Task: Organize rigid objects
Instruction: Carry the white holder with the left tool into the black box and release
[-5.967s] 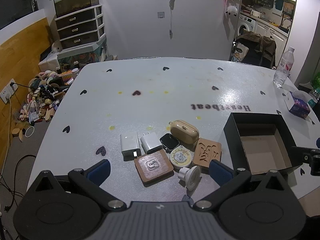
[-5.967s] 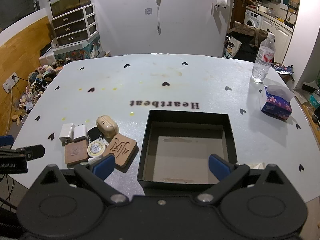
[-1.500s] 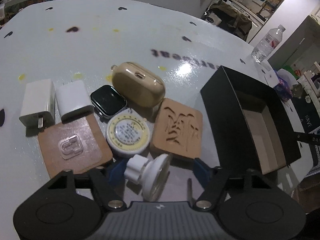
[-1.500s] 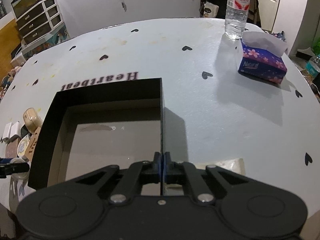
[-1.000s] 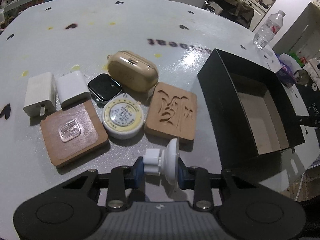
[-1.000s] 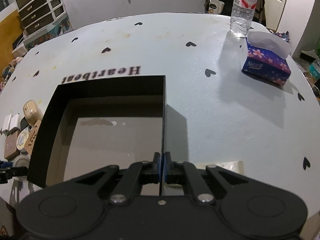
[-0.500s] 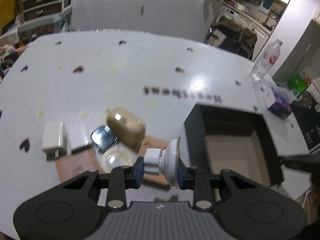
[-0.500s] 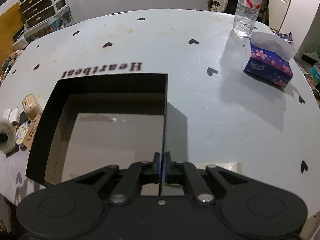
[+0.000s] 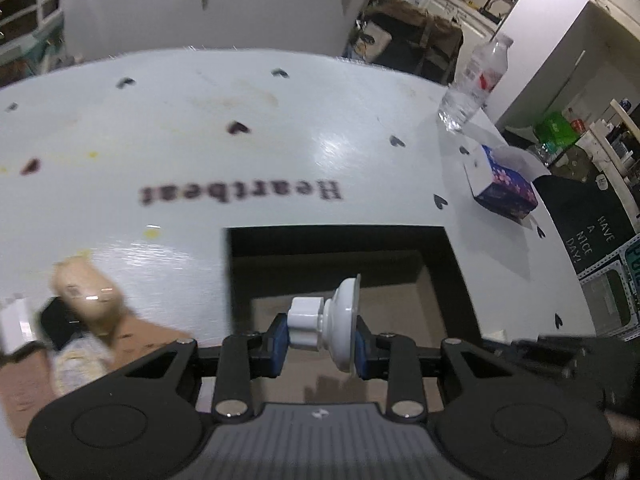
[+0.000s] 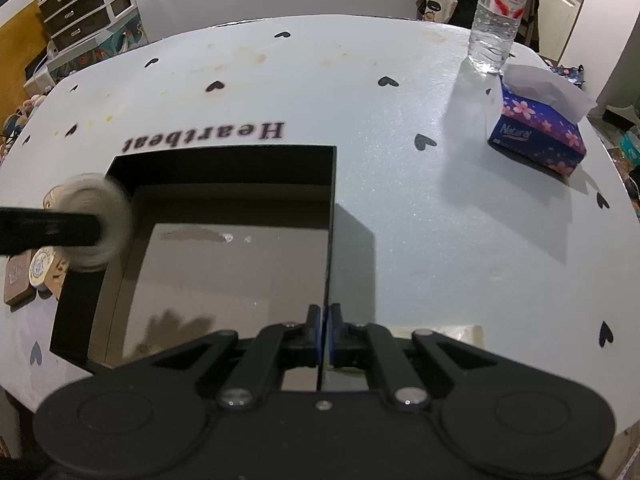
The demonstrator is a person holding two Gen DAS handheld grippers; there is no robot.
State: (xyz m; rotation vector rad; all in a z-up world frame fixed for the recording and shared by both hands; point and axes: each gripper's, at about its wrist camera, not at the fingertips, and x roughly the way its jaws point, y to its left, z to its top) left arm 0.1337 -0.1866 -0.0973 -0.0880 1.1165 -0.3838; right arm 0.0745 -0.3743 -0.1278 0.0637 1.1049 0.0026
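My left gripper (image 9: 320,342) is shut on a white suction-cup mount (image 9: 332,328) and holds it in the air above the open black box (image 9: 336,236). In the right wrist view the mount (image 10: 94,226) shows blurred over the box's left wall (image 10: 76,304). My right gripper (image 10: 323,330) is shut on the box's right wall (image 10: 331,216). The tan earbud case (image 9: 86,300), a black smartwatch (image 9: 60,326), a round tape measure (image 10: 40,266) and wooden coasters (image 10: 16,280) lie left of the box.
A blue tissue box (image 10: 538,132) and a water bottle (image 10: 498,16) stand on the white table (image 10: 400,200) at the far right. The table's right edge is close beyond them. Room clutter lies past the table.
My left gripper closed on the white mount, lifted it off the table and carried it right, over the black box. My right gripper stays clamped on the box wall.
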